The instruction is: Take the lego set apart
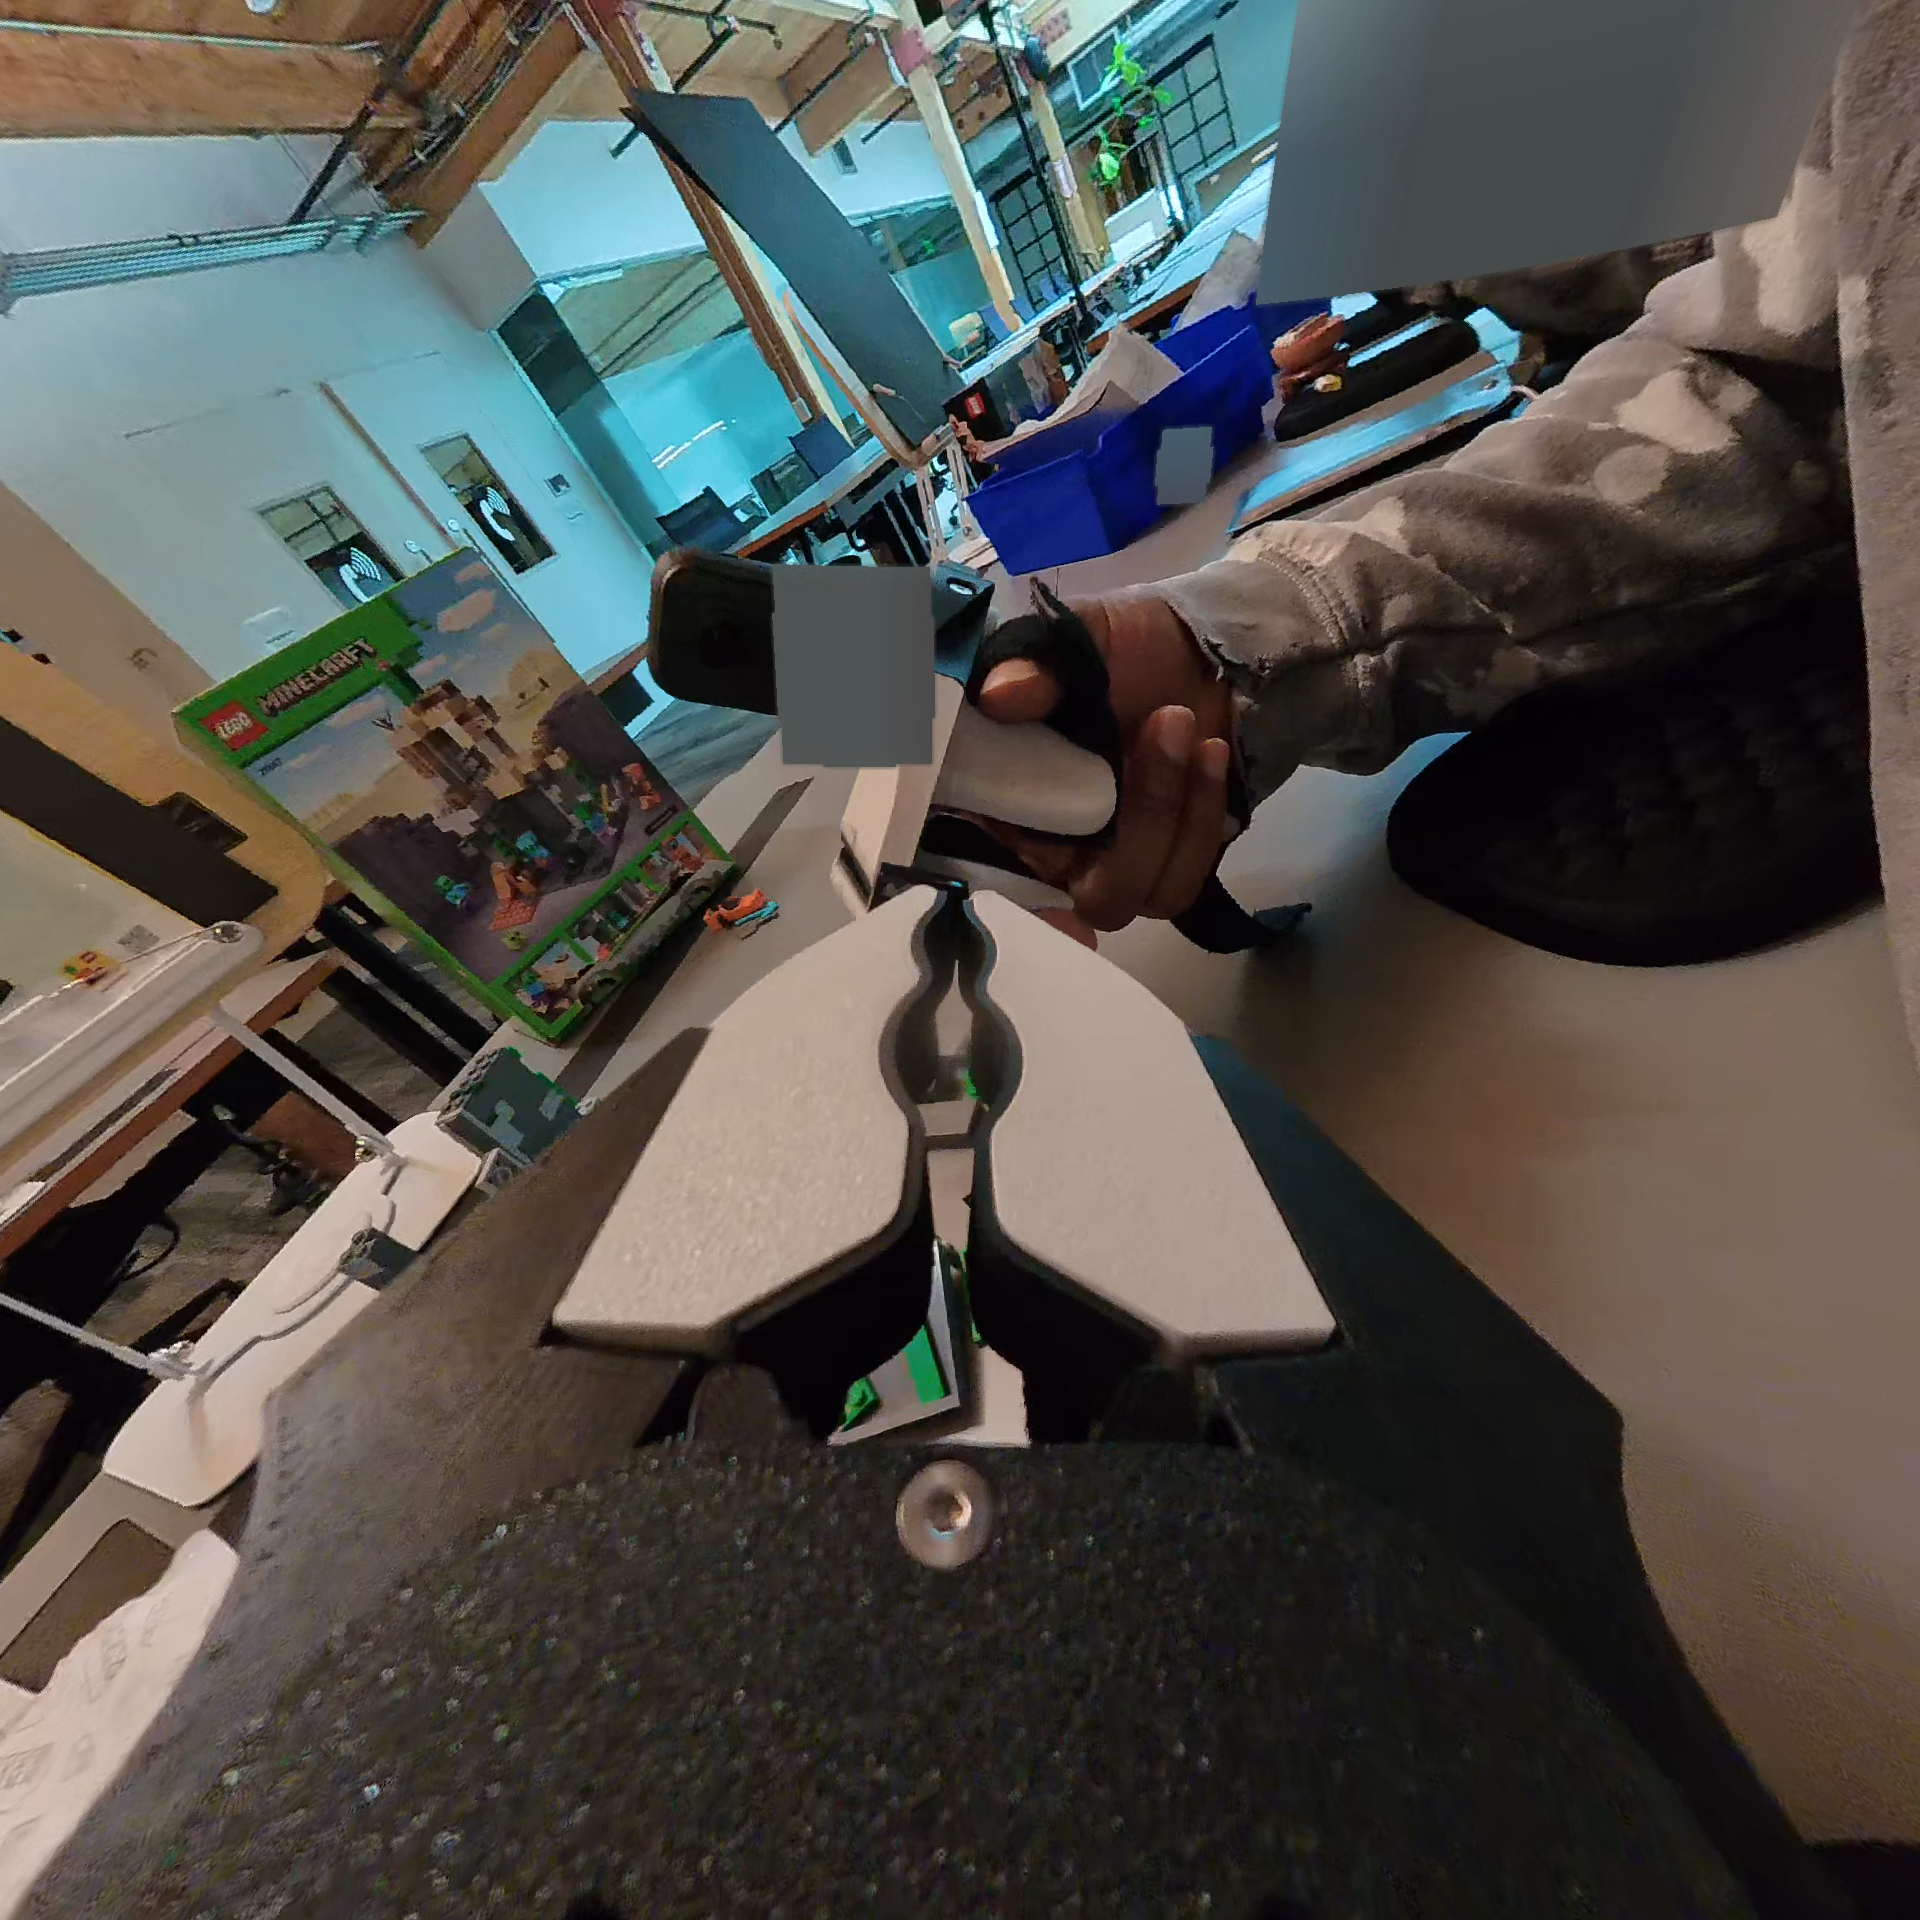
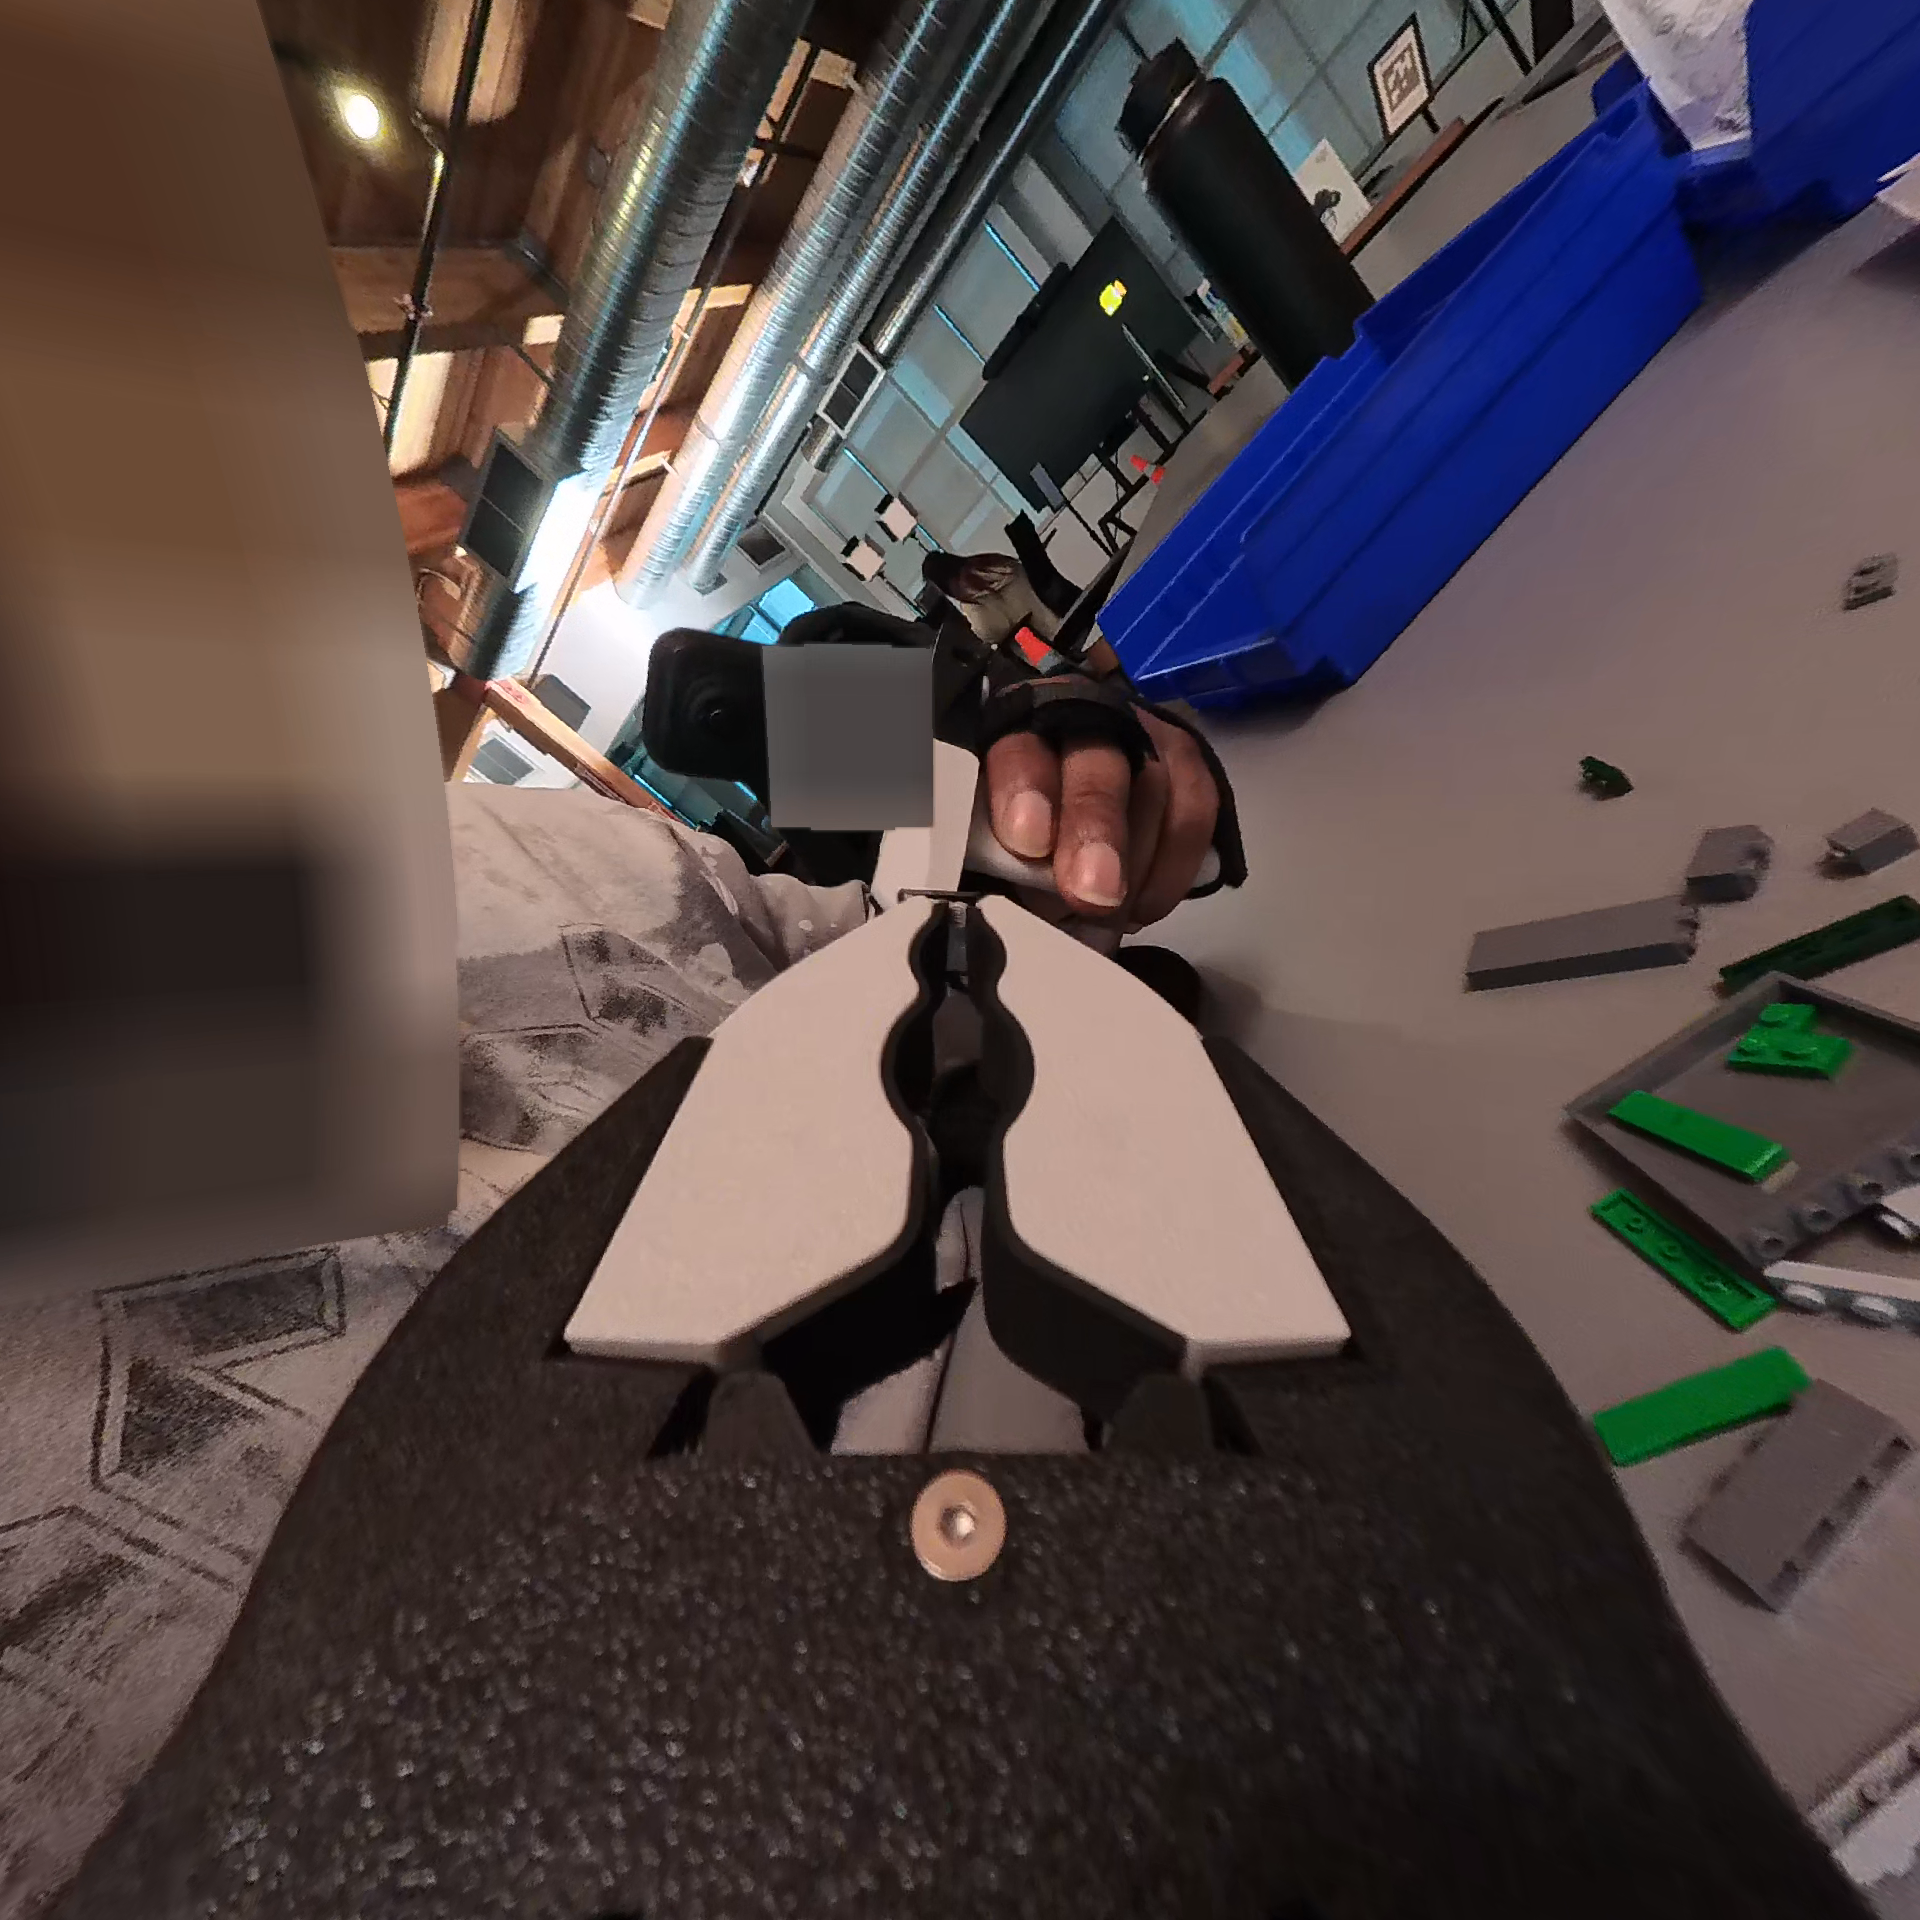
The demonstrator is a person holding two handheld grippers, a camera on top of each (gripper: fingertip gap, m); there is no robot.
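Black textured body of each hand-held gripper fills the near foreground in both wrist views. Left hand-held gripper (image 1: 951, 920): pale fingers (image 1: 790, 1153) drawn nearly together, only a thin slot between them; green and pale plate edges show through the slot low down, so likely pinching a small lego piece (image 1: 904, 1371), though actual contact is hidden. Right hand-held gripper (image 2: 951, 920): fingers (image 2: 800, 1153) equally close, something thin and dark at the tips, cannot tell if it is a brick or the other gripper's parts. Both tips point at each other, meeting tip to tip, so the piece being split sits between them, straight ahead along each gripper's axis; neither hand clearly nearer. Judgement: mid pull-apart, next move likely a twist or pull outward along that shared axis. To the right of the right gripper, on the grey bench (image 2: 1455, 727), loose parts lie flat: grey base plate (image 2: 1714, 1101) with green plates (image 2: 1694, 1138) on it, a long grey tile (image 2: 1579, 940) beyond it, more green and grey strips nearer the camera. Farther out, blue bins (image 2: 1403, 488). Left of the left gripper, a small grey-green lego block (image 1: 509, 1107), then the set's box (image 1: 457, 790) standing on the bench farther back.
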